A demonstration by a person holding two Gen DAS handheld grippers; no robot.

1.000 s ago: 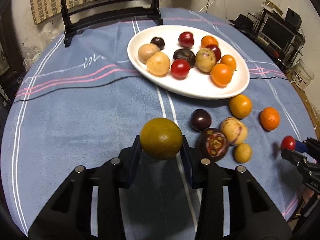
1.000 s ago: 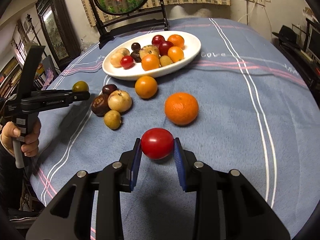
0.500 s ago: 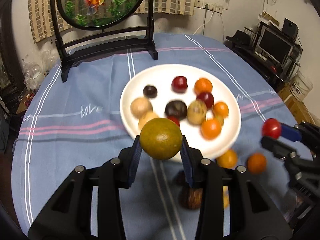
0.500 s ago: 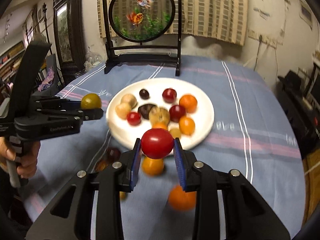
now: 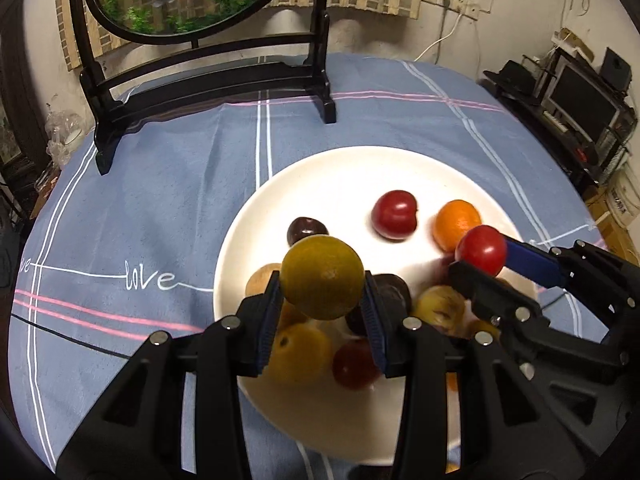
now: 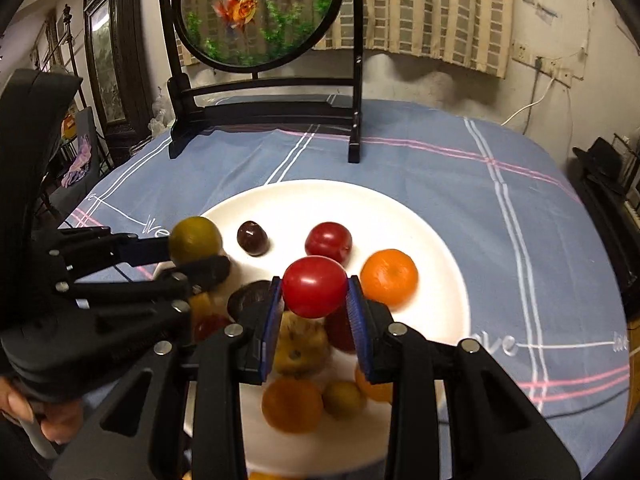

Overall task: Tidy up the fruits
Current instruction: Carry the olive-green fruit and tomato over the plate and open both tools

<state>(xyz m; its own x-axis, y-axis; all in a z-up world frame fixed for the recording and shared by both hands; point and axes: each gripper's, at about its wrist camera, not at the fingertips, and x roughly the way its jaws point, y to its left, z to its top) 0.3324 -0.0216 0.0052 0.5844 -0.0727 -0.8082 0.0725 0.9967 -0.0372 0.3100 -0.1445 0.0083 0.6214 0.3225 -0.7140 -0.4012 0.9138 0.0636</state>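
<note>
Two words reading "love" are stitched in white on the blue cloth (image 5: 168,184) that covers the surface, one near its left edge in the left view, one near its right edge in the right view. Left gripper (image 5: 322,308) has its fingers (image 5: 267,322) pressed on a yellow-green fruit (image 5: 322,282), held above the white plate (image 5: 340,176). Right gripper (image 6: 314,314) clamps a red fruit (image 6: 314,286) between its fingers (image 6: 358,328), also above the plate, where an orange (image 6: 389,277), a dark plum (image 6: 252,238) and other fruit lie.
</note>
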